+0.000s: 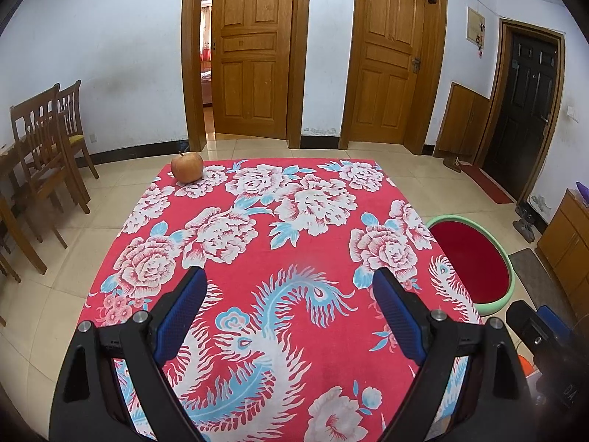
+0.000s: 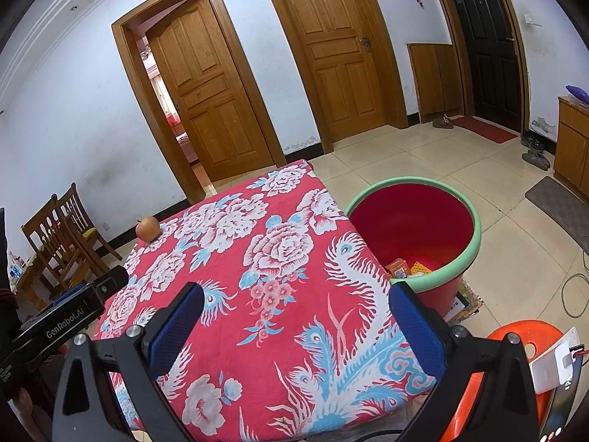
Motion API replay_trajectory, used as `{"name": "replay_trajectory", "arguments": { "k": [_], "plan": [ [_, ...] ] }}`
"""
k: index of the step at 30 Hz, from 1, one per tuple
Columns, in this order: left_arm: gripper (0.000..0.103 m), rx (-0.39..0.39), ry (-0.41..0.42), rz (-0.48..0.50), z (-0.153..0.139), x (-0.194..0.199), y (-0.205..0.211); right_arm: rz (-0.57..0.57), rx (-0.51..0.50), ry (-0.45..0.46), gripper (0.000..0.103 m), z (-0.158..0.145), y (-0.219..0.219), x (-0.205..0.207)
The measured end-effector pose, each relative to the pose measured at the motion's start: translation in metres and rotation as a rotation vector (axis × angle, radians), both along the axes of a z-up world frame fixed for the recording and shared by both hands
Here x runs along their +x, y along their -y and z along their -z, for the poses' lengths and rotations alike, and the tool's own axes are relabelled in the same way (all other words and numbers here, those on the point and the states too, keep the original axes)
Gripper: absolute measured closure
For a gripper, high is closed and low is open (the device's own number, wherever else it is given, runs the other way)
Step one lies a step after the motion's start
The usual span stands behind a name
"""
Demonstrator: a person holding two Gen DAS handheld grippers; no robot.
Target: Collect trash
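An apple (image 1: pixel 187 167) sits at the far left corner of the table, which is covered by a red floral cloth (image 1: pixel 265 243); the apple (image 2: pixel 147 228) shows small at the left in the right wrist view. A red bin with a green rim (image 2: pixel 416 235) stands on the floor by the table's right side, with a small box and a yellow item at its bottom; its rim (image 1: pixel 475 258) peeks past the table edge. My left gripper (image 1: pixel 291 276) hovers open over the near cloth, nothing between its blue pads. My right gripper (image 2: pixel 294 293) is open too, empty, near the table's right edge.
Wooden chairs (image 1: pixel 48 140) stand at the left wall. An orange plastic stool (image 2: pixel 515 372) with a white device on it is at the lower right. A low wooden cabinet (image 2: pixel 572 147) lines the right wall. Doors face the far side of the table. The other gripper's body (image 2: pixel 59 324) shows at left.
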State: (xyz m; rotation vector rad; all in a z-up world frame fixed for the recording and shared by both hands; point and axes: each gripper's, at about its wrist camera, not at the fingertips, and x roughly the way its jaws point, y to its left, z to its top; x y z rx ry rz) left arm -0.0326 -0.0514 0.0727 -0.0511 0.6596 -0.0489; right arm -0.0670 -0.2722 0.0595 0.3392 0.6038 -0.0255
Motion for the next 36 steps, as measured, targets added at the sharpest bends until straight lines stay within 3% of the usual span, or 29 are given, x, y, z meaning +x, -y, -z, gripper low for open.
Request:
{"name": "replay_trajectory", "arguments": {
  "k": [36],
  "plan": [
    [0.013,0.0,0.001,0.008,-0.0045,-0.0011,0.0037,0.0,0.001,0.002,0.001,-0.002,-0.0016,-0.0018]
  ]
}}
